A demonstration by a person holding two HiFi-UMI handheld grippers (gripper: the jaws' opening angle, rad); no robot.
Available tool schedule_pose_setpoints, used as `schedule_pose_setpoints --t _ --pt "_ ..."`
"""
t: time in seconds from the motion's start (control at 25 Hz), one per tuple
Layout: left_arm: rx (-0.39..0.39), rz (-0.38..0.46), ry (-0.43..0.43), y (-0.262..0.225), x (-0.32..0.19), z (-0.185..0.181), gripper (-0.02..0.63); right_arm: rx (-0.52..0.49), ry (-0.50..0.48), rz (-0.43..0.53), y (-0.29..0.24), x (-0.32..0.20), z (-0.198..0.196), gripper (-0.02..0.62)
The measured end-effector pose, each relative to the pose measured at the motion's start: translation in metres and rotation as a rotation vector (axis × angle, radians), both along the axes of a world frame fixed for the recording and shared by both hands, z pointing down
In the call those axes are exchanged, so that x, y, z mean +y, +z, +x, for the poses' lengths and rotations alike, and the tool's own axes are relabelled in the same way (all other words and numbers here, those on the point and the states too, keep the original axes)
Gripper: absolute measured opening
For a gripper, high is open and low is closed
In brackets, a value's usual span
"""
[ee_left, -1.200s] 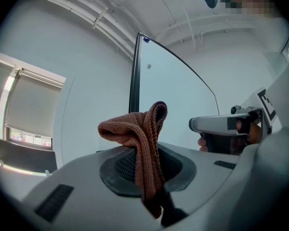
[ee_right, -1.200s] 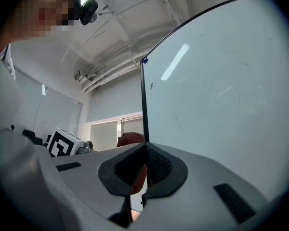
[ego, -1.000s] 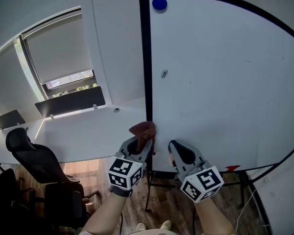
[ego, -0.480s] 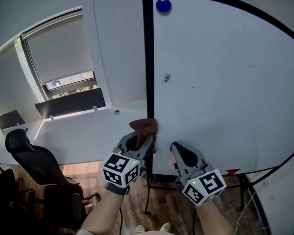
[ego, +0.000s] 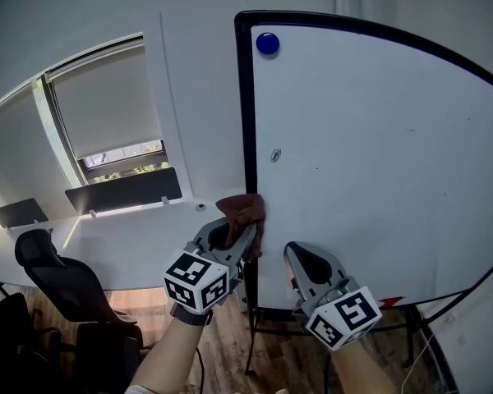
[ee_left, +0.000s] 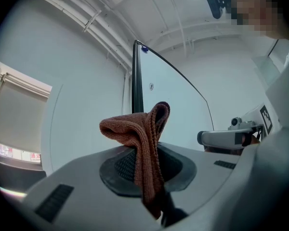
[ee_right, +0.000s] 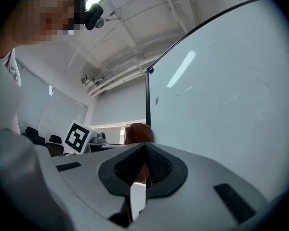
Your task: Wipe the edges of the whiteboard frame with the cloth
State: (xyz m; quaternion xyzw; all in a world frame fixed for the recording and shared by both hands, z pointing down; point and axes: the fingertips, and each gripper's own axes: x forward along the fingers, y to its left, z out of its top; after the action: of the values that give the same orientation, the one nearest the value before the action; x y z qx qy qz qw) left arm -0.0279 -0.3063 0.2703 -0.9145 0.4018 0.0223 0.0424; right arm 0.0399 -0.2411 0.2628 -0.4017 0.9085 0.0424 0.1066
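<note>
Cloth (ego: 241, 210) pinched in left gripper (ego: 236, 236), touching whiteboard frame (ego: 246, 121); right gripper (ego: 296, 258) jaws together, empty.

An office meeting room: a standing whiteboard (ego: 378, 154), black swivel chairs (ego: 64, 279), roller blind (ego: 107, 105).

Above the cloth (ego: 243, 212), the frame's left edge (ego: 246, 121) runs open to the corner; a blue magnet (ego: 268, 43) sits just inside, probably clear.

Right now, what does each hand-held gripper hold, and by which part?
The left hand-held gripper pinches the brown cloth by a fold, the rest bunching above its jaws. The right hand-held gripper holds nothing, jaws together.
</note>
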Motion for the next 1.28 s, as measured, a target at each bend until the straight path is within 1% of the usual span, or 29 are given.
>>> schedule_pose_setpoints --t 0.16,0.36,0.64,0.96,1.28 --pt "0.006 0.027 0.019 -0.028 -0.001 0.0 0.066 0.005 -0.009 0.026 -0.014 0.001 0.0 0.003" --pt "-0.006 0.065 0.031 -0.061 -0.001 0.002 0.066 0.017 -0.02 0.06 -0.033 0.001 -0.002 0.003" --pt "-0.003 0.108 0.027 -0.102 -0.001 0.002 0.066 0.04 -0.056 0.113 -0.087 -0.005 -0.013 0.003" --pt "-0.011 0.129 0.048 -0.139 -0.004 0.004 0.066 0.073 -0.058 0.162 -0.138 -0.008 -0.022 0.003" --pt "-0.001 0.182 0.091 -0.197 -0.001 0.002 0.066 0.073 -0.077 0.205 -0.158 0.004 -0.025 0.003"
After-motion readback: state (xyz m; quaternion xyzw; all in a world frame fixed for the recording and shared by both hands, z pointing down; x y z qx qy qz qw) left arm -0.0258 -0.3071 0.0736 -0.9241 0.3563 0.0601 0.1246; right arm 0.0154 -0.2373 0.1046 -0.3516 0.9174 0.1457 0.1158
